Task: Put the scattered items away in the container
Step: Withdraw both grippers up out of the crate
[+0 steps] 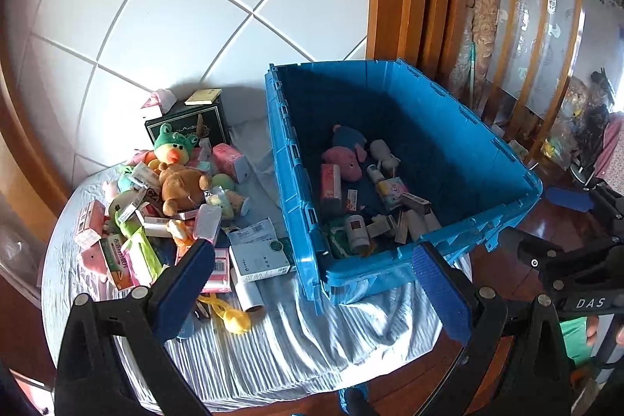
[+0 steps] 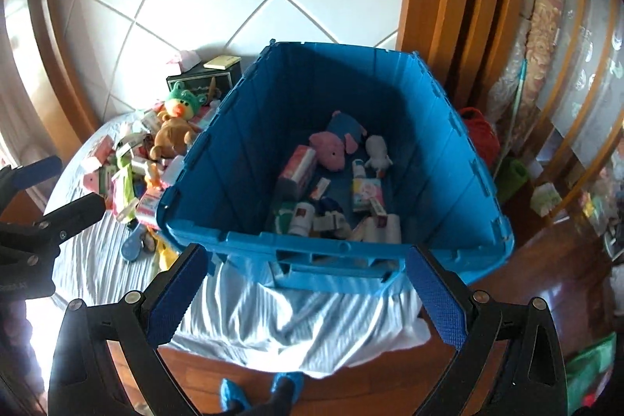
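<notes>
A blue plastic crate [image 1: 296, 158] [image 2: 202, 158] stands on a white striped cloth. Inside lie a pink pig plush [image 1: 345, 160] [image 2: 329, 149], a white plush [image 2: 377, 151], a white bottle [image 1: 357, 231] and several small boxes. Left of the crate is a pile of scattered items: a brown teddy bear [image 1: 180, 186] [image 2: 169, 135], a green-hatted duck plush [image 1: 171, 147] [image 2: 181, 104], and several packets and boxes. My left gripper [image 1: 312, 260] is open and empty above the crate's near left corner. My right gripper [image 2: 306, 262] is open and empty above the crate's near rim.
A dark box [image 1: 191, 125] with a yellow pad on it stands behind the pile by the white tiled wall. A white roll [image 1: 249, 293] and a yellow toy [image 1: 234, 318] lie on the cloth [image 1: 273, 346]. Wooden floor and wooden panels lie to the right.
</notes>
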{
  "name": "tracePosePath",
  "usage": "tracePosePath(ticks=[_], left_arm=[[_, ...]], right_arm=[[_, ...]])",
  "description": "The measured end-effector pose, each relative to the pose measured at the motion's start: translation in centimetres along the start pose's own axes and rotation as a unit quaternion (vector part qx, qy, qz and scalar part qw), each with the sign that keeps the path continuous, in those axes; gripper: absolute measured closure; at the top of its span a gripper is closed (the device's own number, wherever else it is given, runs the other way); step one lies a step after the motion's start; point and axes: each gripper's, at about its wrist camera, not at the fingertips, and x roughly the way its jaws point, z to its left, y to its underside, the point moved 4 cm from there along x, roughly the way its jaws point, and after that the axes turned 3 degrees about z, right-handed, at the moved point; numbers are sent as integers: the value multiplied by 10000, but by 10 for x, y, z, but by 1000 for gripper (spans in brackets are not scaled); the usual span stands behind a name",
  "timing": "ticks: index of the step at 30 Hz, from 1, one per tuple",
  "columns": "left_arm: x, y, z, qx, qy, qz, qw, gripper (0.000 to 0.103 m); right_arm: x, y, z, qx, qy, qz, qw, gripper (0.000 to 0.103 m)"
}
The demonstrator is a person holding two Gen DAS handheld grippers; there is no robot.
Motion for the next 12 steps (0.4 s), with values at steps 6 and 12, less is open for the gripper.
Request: tracePosePath(ticks=[6, 12], left_arm=[[-7, 3, 0, 4, 38, -84, 10000, 0], [-9, 2, -1, -6, 69, -197, 9998, 0]], right_arm=[[-5, -1, 2, 15, 79, -70, 9999, 0], [1, -1, -1, 41, 104, -21, 9999, 0]])
